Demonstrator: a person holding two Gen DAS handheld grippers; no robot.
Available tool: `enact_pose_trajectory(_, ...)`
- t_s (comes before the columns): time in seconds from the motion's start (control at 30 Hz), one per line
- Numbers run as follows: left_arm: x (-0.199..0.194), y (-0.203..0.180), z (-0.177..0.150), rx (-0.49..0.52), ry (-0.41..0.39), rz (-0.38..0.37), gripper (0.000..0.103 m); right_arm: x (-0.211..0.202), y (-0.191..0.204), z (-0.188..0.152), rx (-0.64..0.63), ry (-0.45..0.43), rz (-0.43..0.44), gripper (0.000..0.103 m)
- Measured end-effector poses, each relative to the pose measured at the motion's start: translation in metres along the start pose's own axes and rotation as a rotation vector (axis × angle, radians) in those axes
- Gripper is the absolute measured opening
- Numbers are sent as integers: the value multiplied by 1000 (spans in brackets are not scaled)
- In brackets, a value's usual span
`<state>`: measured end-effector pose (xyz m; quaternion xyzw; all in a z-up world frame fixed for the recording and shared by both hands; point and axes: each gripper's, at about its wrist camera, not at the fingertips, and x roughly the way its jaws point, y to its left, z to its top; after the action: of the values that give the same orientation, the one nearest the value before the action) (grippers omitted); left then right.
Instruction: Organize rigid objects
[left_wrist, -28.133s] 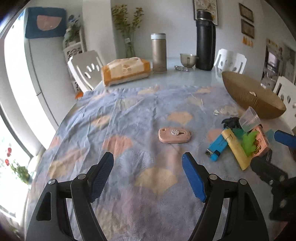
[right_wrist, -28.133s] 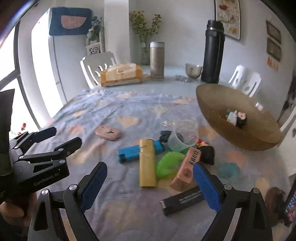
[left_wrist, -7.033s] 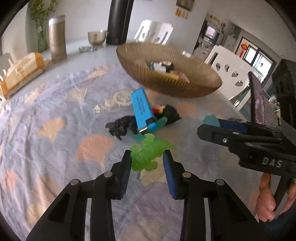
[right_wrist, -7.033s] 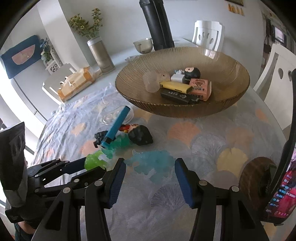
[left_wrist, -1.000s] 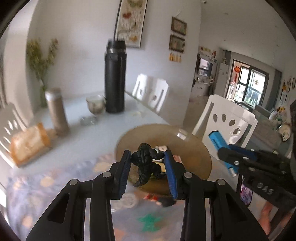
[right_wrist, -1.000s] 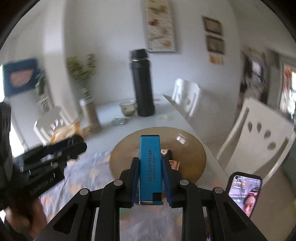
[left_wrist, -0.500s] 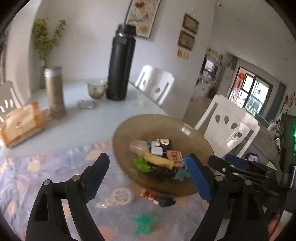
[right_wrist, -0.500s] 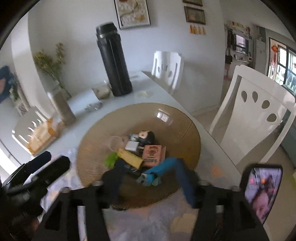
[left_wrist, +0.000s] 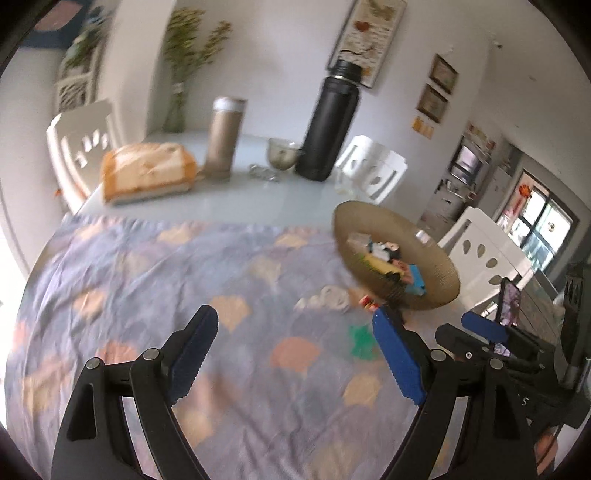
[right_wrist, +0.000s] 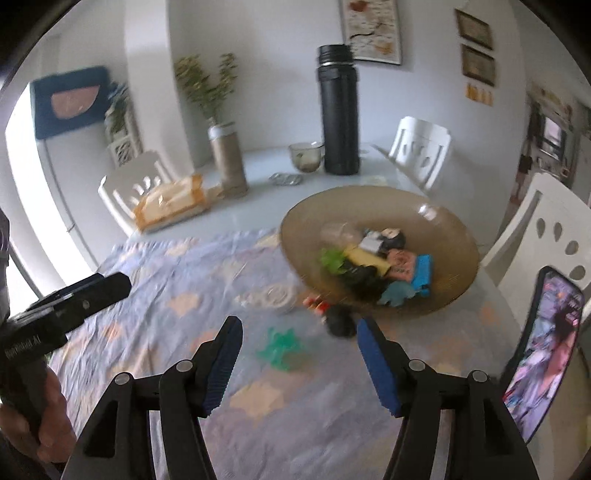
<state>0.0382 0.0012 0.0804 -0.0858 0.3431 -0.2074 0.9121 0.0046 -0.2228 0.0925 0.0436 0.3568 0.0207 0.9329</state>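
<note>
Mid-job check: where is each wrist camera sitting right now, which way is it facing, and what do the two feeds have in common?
Left wrist: above the patterned tablecloth, facing the bowl; its own open left gripper shows, the right gripper at the right edge.
Right wrist: above the table, facing the bowl; its own open gripper shows, the left gripper at the left edge.
Shared: bowl, black flask, green toy.
</note>
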Motion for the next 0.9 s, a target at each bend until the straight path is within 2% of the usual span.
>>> enact_pose_trajectory(0.1,8,12,-18,-3,22,48,85,13,7,-18,-6,19,35,63)
enact_pose_trajectory(0.27,41,30,-47,13,82,142,85,50,8,-46,-30,75,13,63)
enact_pose_trajectory(0.33,53,37,-53,-8,144,185,85,60,6,-53,-24,85,23,63)
enact_pose_trajectory(0.37,56,37,-53,-11,167,180,85,66,5,-54,-18,107,25,63)
enact_pose_trajectory(0.43,55,38,-54,-9,158,193,85,70,4,-54,-17,120,16,63)
enact_pose_trajectory(0.5,55,38,-55,-6,159,209,86,71,5,-56,-22,132,9,69)
enact_pose_trajectory(0.57,56,37,-55,-5,171,209,86,73,9,-57,-42,140,-7,81)
enact_pose_trajectory(0.6,56,38,-55,-6,174,211,86,73,12,-57,-55,138,-20,83)
enact_pose_trajectory(0.73,57,39,-56,-15,183,213,86,72,19,-58,-94,134,-40,84)
enact_pose_trajectory(0.9,57,39,-57,-21,185,217,86,77,10,-56,-55,160,-38,85)
